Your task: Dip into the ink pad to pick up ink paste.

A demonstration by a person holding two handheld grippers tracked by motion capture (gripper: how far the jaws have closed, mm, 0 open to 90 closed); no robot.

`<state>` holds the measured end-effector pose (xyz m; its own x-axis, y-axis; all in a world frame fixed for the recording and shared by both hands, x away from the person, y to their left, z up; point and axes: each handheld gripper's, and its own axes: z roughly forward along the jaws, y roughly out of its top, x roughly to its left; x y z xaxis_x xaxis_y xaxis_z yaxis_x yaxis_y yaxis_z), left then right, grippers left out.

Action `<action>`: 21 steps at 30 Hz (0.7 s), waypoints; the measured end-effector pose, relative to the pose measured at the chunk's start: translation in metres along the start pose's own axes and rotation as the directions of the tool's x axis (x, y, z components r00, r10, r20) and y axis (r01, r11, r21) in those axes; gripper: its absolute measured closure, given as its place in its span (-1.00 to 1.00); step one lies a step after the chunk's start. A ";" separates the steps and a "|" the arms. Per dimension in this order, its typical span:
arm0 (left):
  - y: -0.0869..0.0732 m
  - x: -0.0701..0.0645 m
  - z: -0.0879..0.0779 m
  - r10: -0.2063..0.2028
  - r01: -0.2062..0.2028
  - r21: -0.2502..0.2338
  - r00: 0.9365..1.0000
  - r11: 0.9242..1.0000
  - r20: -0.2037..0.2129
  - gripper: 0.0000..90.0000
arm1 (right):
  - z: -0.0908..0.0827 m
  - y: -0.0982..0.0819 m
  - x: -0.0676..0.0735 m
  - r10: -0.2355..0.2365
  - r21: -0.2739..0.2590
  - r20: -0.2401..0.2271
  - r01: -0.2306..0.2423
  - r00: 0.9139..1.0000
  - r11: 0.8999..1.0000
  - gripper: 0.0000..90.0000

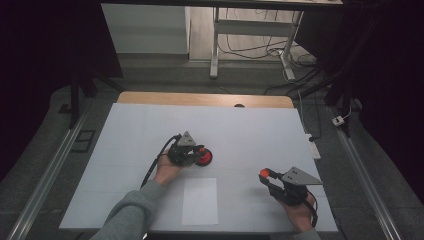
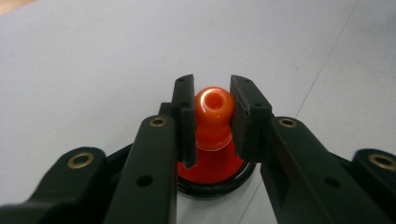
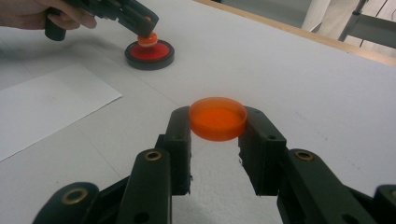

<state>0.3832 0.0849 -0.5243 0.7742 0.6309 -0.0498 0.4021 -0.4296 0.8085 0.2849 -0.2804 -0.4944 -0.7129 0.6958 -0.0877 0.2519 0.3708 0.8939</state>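
The left gripper (image 2: 212,116) pinches the orange knob (image 2: 214,105) of a stamp (image 1: 203,157) whose red, black-rimmed base sits on the table (image 1: 250,130) just beyond the white paper sheet (image 1: 200,200), while the right gripper (image 3: 217,126), well to the right of that sheet, clamps the stamp's orange cap (image 3: 217,118) by its rim. The knob is round and glossy, so a tilted lift could let it slip and drop the stamp onto the sheet. Whether the base rests fully flat is hard to judge here, and the shallow cap could likewise pop free.
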 end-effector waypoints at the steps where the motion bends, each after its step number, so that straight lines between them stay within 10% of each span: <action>1: 0.000 0.000 0.001 -0.004 0.004 0.003 1.000 1.000 -0.003 0.60 | 0.000 0.000 0.000 0.001 0.000 0.000 -0.001 1.000 1.000 0.44; 21: -0.008 0.004 0.003 -0.020 0.020 -0.004 1.000 1.000 0.004 0.61 | 0.000 0.000 0.000 -0.001 0.002 -0.001 0.001 1.000 1.000 0.44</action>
<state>0.3840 0.0889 -0.5326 0.7681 0.6367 -0.0685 0.4155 -0.4141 0.8098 0.2848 -0.2804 -0.4945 -0.7138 0.6948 -0.0877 0.2528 0.3724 0.8930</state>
